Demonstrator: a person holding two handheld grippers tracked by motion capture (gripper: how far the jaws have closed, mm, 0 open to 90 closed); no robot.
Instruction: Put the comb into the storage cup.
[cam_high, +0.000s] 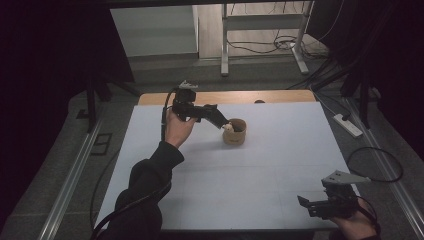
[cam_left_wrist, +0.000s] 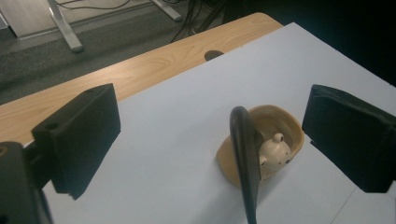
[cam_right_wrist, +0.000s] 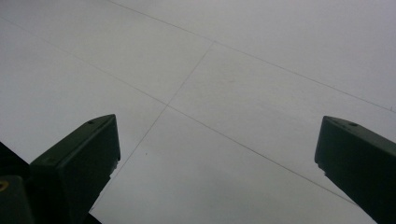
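A tan round cup (cam_high: 235, 132) stands on the white table cover (cam_high: 225, 185) toward the back middle. Inside it sits a small cream figurine (cam_left_wrist: 273, 151) with two little ears, and a dark curved handle (cam_left_wrist: 243, 154) rises out of the cup (cam_left_wrist: 280, 121). My left gripper (cam_high: 221, 121) reaches from the left to the cup's near rim. In the left gripper view its jaws (cam_left_wrist: 212, 112) stand wide apart on either side of the handle without touching it. My right gripper (cam_high: 306, 204) hovers low at the front right corner, open, with bare table cover between its jaws (cam_right_wrist: 217, 140).
A strip of wooden tabletop (cam_high: 225, 96) with a cable hole (cam_left_wrist: 213, 55) runs along the far edge. Beyond it stands a metal frame (cam_high: 225, 45) with loose cables on the floor. A power strip (cam_high: 347, 125) lies on the floor at the right.
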